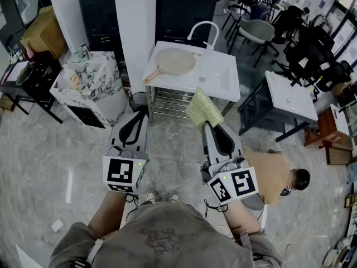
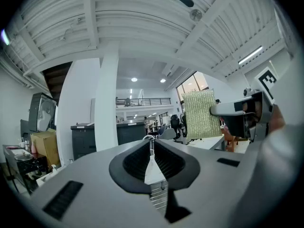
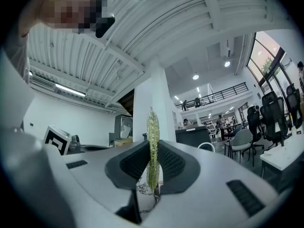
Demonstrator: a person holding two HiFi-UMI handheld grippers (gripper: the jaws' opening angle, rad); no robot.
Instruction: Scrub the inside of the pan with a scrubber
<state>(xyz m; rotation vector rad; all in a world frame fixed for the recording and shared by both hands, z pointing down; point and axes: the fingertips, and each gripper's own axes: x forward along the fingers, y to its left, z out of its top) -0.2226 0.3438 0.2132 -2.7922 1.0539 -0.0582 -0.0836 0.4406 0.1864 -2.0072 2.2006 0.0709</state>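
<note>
Jaws of the right gripper [image 3: 152, 145] pinch a flat yellow-green mesh scrubber [image 1: 203, 109]; the left gripper [image 2: 152, 145] is closed, empty. At twelve o'clock, a round tan pan [image 1: 174, 61] lies on the white sink [image 1: 226, 88].

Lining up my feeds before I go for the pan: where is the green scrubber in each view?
Head view: scrubber just right of centre, held up by the right gripper.
Left gripper view: scrubber right of centre, a flat green sheet facing the camera.
Right gripper view: scrubber dead centre, edge-on, pinched between the jaws.
Shared landmark: white column, upper left of centre, left of centre, and behind the scrubber, respectively.
</note>
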